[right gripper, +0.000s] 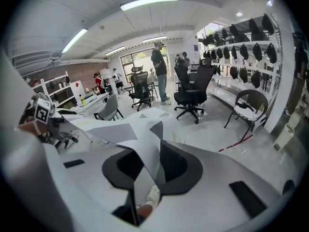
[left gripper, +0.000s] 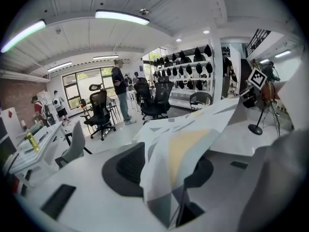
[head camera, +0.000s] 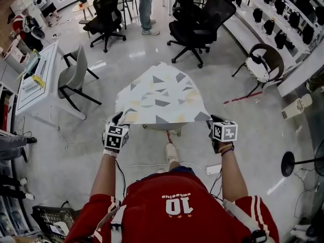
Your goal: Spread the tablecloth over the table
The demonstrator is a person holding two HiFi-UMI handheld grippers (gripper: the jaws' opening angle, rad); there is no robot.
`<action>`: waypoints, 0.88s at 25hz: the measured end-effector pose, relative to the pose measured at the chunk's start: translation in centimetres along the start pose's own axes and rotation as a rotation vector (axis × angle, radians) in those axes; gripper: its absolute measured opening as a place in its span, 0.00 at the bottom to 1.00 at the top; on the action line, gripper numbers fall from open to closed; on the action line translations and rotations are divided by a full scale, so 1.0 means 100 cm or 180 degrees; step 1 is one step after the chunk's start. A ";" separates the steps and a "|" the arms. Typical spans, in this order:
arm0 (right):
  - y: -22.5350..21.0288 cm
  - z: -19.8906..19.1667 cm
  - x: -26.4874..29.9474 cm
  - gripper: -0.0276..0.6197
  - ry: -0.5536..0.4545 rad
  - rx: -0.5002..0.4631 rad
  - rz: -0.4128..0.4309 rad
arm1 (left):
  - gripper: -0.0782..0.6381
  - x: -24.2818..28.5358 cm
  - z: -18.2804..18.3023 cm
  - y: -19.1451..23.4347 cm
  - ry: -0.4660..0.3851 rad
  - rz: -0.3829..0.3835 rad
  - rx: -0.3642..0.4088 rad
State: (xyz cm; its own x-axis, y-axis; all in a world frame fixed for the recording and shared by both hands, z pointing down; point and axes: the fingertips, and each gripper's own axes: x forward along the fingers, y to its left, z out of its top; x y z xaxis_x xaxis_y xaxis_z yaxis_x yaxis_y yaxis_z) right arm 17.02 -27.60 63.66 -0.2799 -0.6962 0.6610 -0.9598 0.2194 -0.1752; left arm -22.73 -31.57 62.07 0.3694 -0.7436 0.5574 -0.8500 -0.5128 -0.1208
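Tablecloth (head camera: 162, 97) was draped over the table (head camera: 174, 130).
The table was nearly hidden beneath it; cloth corners were seen loose between the parted jaws of left gripper (head camera: 118, 118) and right gripper (head camera: 210, 120).

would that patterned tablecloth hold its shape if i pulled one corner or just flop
Probably floppy: the tablecloth folds and sags at its corner in the left gripper view. Likely light, since that corner hangs in thin creases. It may slide or bunch if tugged, as nothing visible weighs it down.
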 end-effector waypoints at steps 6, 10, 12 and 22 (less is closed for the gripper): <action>-0.006 -0.006 -0.003 0.19 0.0007 0.0129 -0.0019 | 0.36 -0.023 -0.026 -0.007 0.0138 -0.0069 0.0054; -0.004 -0.002 0.000 0.19 -0.0008 0.0184 -0.0018 | 0.36 -0.041 -0.041 -0.001 0.0155 -0.0082 0.0000; -0.001 0.001 0.001 0.19 -0.0014 0.0191 -0.0029 | 0.36 -0.052 -0.044 0.007 0.0129 -0.0035 -0.0075; 0.019 -0.029 0.032 0.23 0.0537 -0.0067 0.0100 | 0.30 -0.093 -0.009 0.044 -0.0384 0.0213 -0.0502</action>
State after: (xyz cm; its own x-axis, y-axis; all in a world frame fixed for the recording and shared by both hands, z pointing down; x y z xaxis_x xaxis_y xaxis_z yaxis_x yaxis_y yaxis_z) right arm 14.36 -27.39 67.56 -0.3001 -0.5645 0.7690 -0.9495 0.2546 -0.1836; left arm -30.24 -26.53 57.07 0.3444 -0.8246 0.4488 -0.9189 -0.3941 -0.0190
